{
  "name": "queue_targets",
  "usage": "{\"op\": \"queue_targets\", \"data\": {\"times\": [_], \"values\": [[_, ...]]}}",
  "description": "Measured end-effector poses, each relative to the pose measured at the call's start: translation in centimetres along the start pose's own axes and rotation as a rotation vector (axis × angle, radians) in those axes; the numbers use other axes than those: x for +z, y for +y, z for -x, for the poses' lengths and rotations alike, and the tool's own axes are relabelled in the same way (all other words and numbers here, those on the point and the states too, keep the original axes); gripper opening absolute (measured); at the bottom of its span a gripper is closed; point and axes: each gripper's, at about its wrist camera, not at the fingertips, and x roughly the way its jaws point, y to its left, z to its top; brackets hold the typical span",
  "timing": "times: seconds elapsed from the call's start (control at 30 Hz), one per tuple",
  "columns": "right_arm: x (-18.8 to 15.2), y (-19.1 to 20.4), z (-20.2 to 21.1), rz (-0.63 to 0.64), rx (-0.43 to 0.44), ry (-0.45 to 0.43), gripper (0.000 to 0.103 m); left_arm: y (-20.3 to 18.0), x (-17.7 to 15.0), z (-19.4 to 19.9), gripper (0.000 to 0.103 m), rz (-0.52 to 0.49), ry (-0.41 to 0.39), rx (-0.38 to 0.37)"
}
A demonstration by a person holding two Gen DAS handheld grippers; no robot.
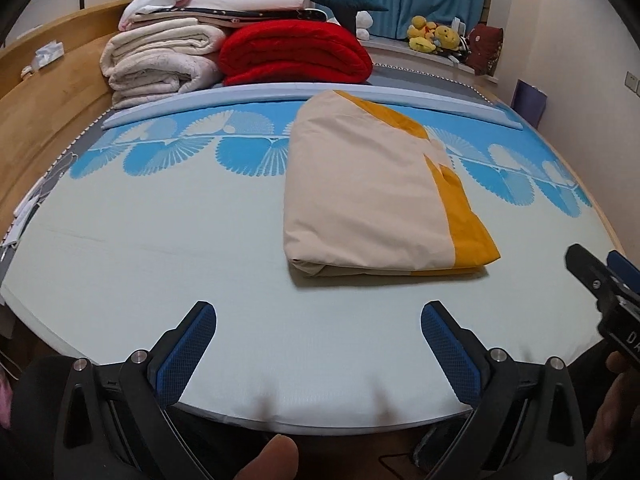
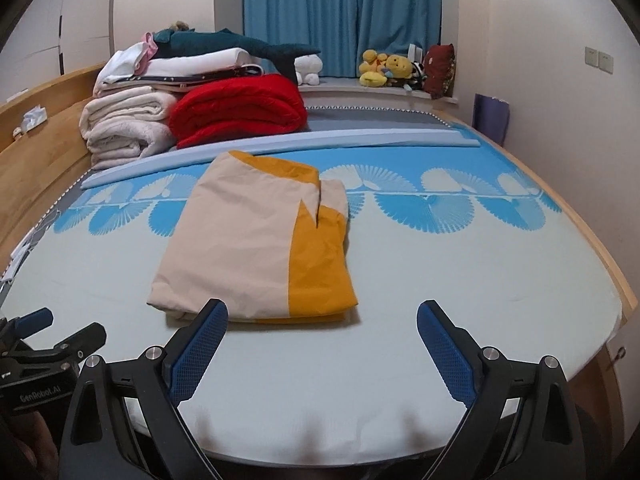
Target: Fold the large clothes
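A red blanket (image 2: 238, 110) is lying beside rolled white blankets (image 2: 124, 128) at the bed's (image 2: 440, 280) far end; yellow plush toys (image 2: 386, 68) are sitting before hanging blue curtains (image 2: 340, 8).

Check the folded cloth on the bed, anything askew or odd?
Mostly tidy. The beige-and-orange folded cloth lies flat on the bed, but its layers are not flush: an edge sticks out at the far right corner, leaving a notch. Both tools are open and clear of it.
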Motion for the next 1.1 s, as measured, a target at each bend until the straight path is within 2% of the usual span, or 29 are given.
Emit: {"op": "queue_targets", "data": {"times": [0.57,1.1], "values": [[-0.1,2.4,-2.6,0.046,0.043,0.055,0.095,0.3,0.4,-1.3,0.102,0.032,0.014,-0.004],[-0.2,3.2,-3.0,0.069,0.059,0.053,0.095,0.4,0.4,-1.2,0.102,0.022,0.000,-0.005]]}}
